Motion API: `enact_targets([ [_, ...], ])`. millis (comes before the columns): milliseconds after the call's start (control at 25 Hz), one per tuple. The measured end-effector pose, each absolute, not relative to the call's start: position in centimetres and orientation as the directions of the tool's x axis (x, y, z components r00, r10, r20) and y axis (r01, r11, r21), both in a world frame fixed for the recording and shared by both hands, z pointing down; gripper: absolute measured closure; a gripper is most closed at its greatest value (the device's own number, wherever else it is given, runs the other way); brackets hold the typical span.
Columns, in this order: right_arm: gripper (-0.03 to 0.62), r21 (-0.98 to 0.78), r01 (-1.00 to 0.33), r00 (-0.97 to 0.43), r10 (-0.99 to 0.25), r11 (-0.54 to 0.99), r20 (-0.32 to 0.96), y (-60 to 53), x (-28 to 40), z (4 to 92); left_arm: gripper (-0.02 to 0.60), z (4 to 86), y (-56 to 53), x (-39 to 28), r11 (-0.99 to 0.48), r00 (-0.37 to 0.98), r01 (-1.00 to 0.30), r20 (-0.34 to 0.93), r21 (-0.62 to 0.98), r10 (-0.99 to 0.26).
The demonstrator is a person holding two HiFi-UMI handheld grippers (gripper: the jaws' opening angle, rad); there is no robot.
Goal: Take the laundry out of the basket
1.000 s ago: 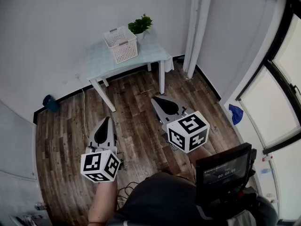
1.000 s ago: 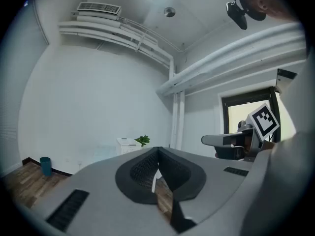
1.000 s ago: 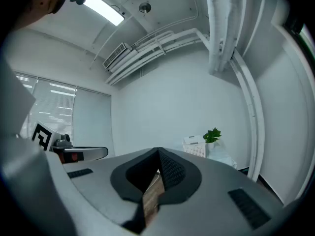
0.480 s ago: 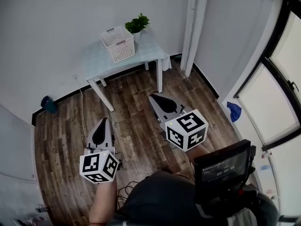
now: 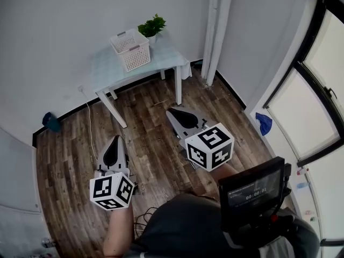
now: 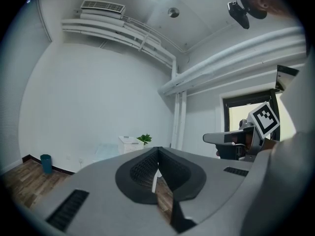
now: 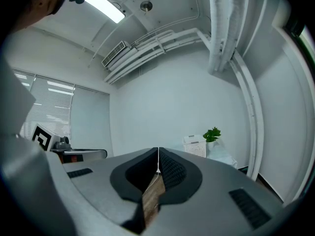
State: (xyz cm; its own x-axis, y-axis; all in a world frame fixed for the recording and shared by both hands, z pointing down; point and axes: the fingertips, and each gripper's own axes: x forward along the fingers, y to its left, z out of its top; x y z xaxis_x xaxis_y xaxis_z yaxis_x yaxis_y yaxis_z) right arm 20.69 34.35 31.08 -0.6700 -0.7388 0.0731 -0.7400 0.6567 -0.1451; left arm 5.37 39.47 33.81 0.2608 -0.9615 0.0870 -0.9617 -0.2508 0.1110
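Jaws pressed tip to tip on the left gripper [image 6: 157,150], nothing between them. Same story on the right gripper [image 7: 158,151]: closed flat, only floorboards showing through the gap behind the pads. Both point level out over the dark wood plank floor [image 5: 150,122], side by side, the right one a little ahead.

Farther out, against the wall, stands the pale-topped bench on white legs [image 5: 164,58]. On it is the white slatted plastic basket [image 5: 130,50], with a small green potted plant [image 5: 150,27] just beside it. I can't make out any laundry inside from here.

Over the last second the bench and basket have slid up and left in the head view, while the grippers kept their pose and stayed closed. So this looks like lining up. The basket is well apart and no reach has begun.
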Motion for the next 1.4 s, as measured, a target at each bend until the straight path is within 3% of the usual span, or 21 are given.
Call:
enact_targets([
  [680,0.576,-0.065,-0.769,-0.639,-0.76,0.636,0.12,36.2,13.2,32.1,0.572,36.2,40.4,-2.1,-0.293,0.308,-0.943,0.078,0.16,-0.948],
  [1400,0.576,-0.142,-0.684,-0.729,-0.68,0.716,0.082,19.8,12.1,32.5,0.572,34.2,25.9,-2.8,-0.198,0.206,-0.977,0.094,0.082,-0.974],
])
